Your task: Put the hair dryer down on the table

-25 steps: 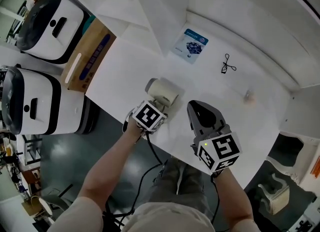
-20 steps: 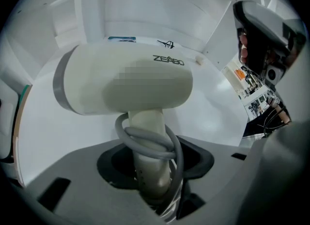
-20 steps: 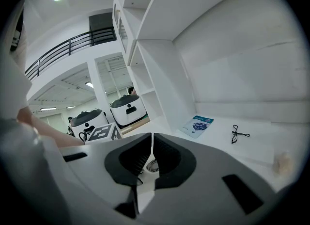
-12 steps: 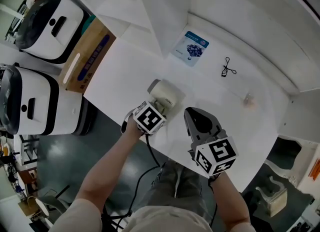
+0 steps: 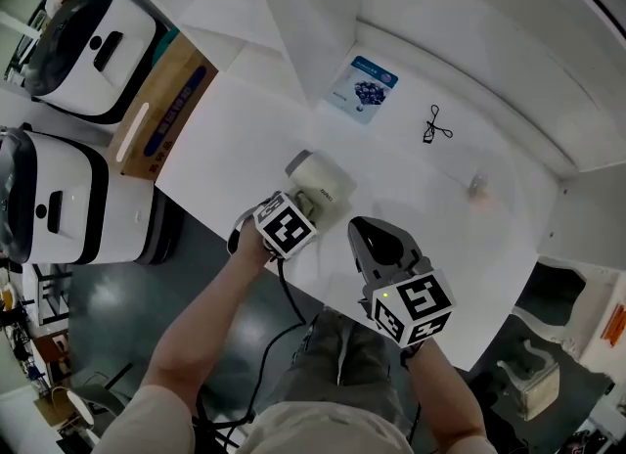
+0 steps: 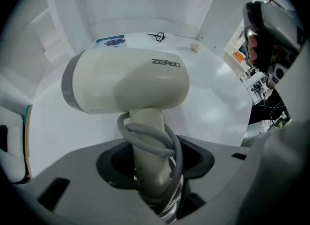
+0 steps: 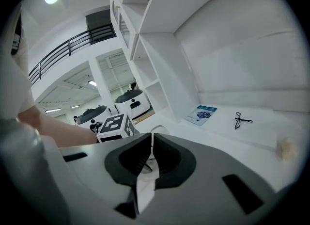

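White worktop (image 5: 421, 198) is taking up most of the head view, running from 10 o'clock to 4 o'clock. Two white-and-black machines are standing on the floor off its left edge, one (image 5: 88, 36) at 10 o'clock and one (image 5: 54, 203) at 9 o'clock. Cardboard box (image 5: 161, 110) is lying just beside the upper machine, against the worktop edge.

Hair dryer (image 5: 321, 185) is sitting near the centre of the head view, at the near edge of the worktop, body low over the surface. I can't tell whether it is resting on it. Left hand-held gripper (image 6: 152, 163) is pointing steeply down and clamping the dryer's handle, pads on both sides. Grey cord (image 6: 155, 139) is looping round the handle just above the jaws. The barrel is pointing to 9 o'clock in the left gripper view.

Right hand-held gripper (image 7: 150, 153) is hovering at 5 o'clock from the dryer, near it but apart, jaws together with nothing between them.

Blue-and-white booklet (image 5: 364, 90) is lying at 1 o'clock from the dryer. Small black cable loop (image 5: 433, 126) is lying at 2 o'clock. Tiny beige lump (image 5: 476, 186) is lying at 3 o'clock, well apart.
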Action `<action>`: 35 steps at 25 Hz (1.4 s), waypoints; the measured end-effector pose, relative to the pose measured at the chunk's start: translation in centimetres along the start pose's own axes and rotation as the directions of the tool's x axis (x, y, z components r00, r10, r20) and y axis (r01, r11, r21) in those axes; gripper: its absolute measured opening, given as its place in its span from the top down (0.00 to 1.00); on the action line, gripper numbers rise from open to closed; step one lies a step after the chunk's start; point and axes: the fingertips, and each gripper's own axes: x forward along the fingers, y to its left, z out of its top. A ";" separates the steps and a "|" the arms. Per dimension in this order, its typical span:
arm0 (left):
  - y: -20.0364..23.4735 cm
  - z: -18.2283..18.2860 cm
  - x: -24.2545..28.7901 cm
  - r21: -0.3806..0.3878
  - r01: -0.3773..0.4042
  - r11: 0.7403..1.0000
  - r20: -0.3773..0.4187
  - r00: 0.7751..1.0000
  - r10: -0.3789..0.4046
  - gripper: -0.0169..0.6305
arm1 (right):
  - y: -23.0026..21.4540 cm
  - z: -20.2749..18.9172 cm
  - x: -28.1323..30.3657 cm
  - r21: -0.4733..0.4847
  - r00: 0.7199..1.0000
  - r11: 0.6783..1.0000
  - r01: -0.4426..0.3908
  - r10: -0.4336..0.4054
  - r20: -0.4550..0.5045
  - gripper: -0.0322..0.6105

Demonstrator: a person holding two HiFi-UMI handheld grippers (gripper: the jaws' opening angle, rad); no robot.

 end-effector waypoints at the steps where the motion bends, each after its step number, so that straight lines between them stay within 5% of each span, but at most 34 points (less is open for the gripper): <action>1: 0.0 0.0 0.0 -0.002 -0.001 1.000 0.001 1.000 0.001 0.64 | -0.1 -0.1 -0.2 0.000 1.000 1.000 0.002 -0.002 0.000 0.91; 18: 0.2 0.1 0.3 -0.046 -0.052 0.998 -0.110 0.993 0.047 0.63 | -0.1 -2.8 -3.8 0.045 0.999 0.999 0.008 -0.005 -0.051 0.91; 27: -0.8 -0.3 -0.3 -0.102 -0.054 0.993 -0.048 0.998 0.050 0.55 | -0.6 -2.1 -4.6 0.023 0.999 1.000 0.020 -0.019 -0.044 0.91; 35: -0.6 1.3 -5.2 -0.195 -0.089 0.977 0.101 0.989 0.110 0.55 | -0.3 -0.6 -5.8 0.017 0.999 0.999 0.033 -0.033 -0.028 0.91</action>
